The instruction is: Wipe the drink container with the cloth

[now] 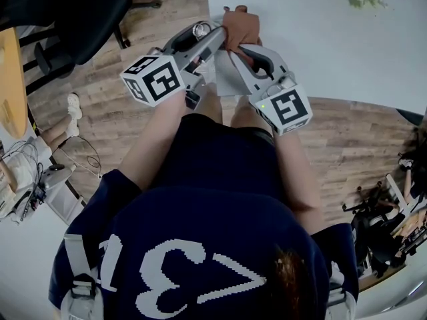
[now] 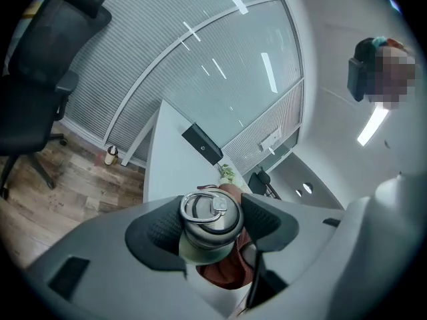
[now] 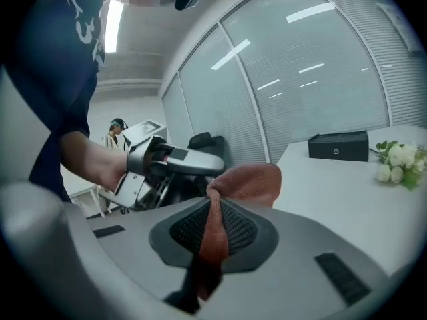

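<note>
White table; left gripper clamps one bottle, right gripper pinches one cloth.

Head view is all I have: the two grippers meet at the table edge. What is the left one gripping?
Observer: The left gripper is shut on the drink container, a steel bottle with a ring on its cap.
Operator: And the right one?
Observer: The right gripper pinches the cloth between its pads.
Operator: Is the cloth on the bottle?
Observer: The left gripper view shows it bunched just behind the bottle, seemingly against it.
</note>
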